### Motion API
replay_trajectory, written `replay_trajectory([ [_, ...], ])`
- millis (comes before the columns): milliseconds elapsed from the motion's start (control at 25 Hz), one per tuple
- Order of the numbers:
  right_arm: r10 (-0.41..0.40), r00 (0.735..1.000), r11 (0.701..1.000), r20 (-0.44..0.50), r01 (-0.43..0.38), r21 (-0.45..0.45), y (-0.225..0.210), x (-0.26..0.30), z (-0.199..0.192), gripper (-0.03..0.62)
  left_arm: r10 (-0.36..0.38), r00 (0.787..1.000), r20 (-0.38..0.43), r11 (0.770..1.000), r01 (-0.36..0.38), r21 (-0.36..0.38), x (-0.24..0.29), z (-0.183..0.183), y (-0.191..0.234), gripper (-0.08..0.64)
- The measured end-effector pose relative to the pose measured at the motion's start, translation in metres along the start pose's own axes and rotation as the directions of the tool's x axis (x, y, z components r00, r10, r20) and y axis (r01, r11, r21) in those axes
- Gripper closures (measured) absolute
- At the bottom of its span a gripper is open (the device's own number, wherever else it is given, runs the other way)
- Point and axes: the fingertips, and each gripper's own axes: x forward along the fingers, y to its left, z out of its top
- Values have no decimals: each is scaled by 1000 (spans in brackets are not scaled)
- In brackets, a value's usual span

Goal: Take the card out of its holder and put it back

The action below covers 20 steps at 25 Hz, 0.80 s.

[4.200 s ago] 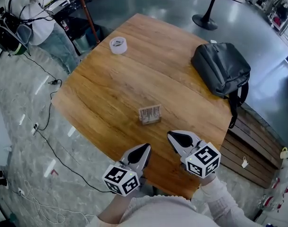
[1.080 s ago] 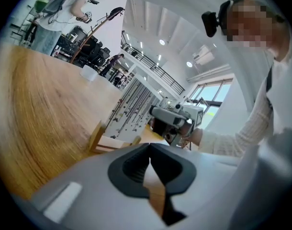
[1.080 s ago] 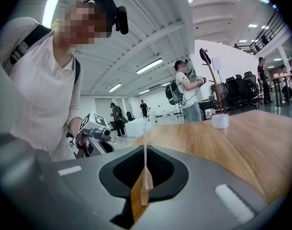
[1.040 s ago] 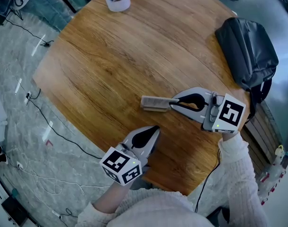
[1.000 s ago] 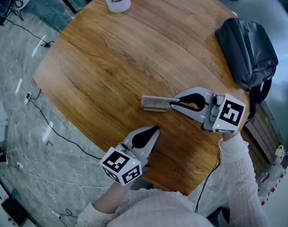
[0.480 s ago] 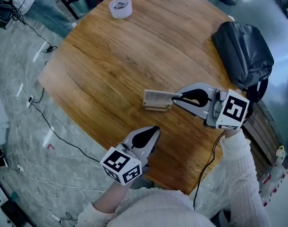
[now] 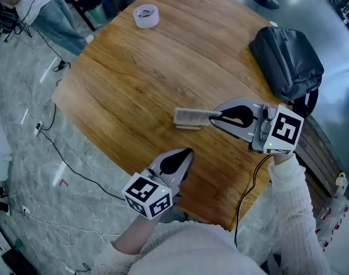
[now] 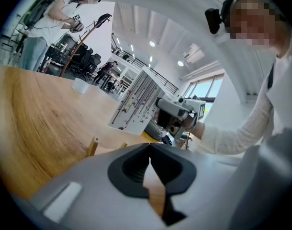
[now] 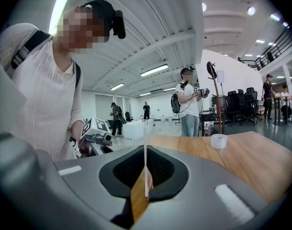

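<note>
"Where's the card (image 7: 191,116)?"
"Just above its holder (image 7: 188,126), its edge clamped in the right gripper (image 7: 215,117)."
"And the left gripper (image 7: 187,152)?"
"Jaws together, empty, over the table's (image 7: 140,67) near edge. Tape (image 7: 146,16) and bag (image 7: 286,62) lie well apart."

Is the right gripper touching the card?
Touching. The right gripper view shows the right gripper shut on the card's thin white edge.

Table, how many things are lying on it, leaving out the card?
3: a roll of tape at the far edge, a dark bag at the right edge, and a wooden holder in the middle, beside the card in the right gripper.
</note>
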Motion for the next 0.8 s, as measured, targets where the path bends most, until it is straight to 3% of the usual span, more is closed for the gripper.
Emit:
replay_trajectory([
  [360,-11,1000,1000,-13,11,-14,10,-7,8,580,3,1000,8,999,-3,39,-5,5,-10,552],
  [800,-17,1000,1000,-14,17,-16,14,-6,10,580,-8,999,44,999,7,33,-9,12,-13,552],
])
